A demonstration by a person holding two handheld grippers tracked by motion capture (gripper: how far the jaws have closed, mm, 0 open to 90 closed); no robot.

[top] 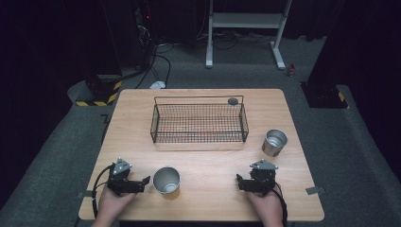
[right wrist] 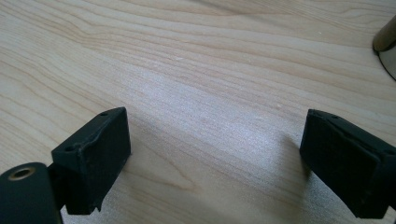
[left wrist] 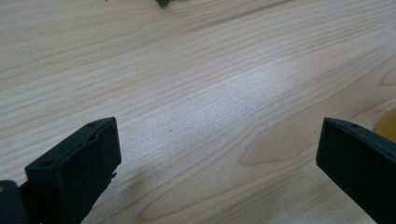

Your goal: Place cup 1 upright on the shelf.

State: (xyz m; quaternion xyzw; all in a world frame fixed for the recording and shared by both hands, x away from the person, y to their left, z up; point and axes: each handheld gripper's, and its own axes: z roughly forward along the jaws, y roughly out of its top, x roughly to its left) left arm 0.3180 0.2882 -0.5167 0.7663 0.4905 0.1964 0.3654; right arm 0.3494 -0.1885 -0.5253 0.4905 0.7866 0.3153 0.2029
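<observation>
Both grippers rest low at the table's (top: pixel 208 175) near edge, jaws spread wide and empty – left gripper (top: pixel 144 182) just beside the near steel cup (top: pixel 166 180), likely first for the wire basket (top: pixel 198 122) – right gripper (top: pixel 240 180) well short of the far cup (top: pixel 274 142).

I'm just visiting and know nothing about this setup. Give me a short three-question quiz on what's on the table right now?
1. True or false: the left hand-held gripper is shut on the near metal cup.
2. How many metal cups stand on the wooden table?
3. Which thing lies farthest from the person: A) the wire basket, B) the far metal cup, C) the right hand-held gripper?

Key
1. False: its jaws stand wide apart over bare wood, beside the cup.
2. Two, both upright and outside the basket.
3. A.
</observation>
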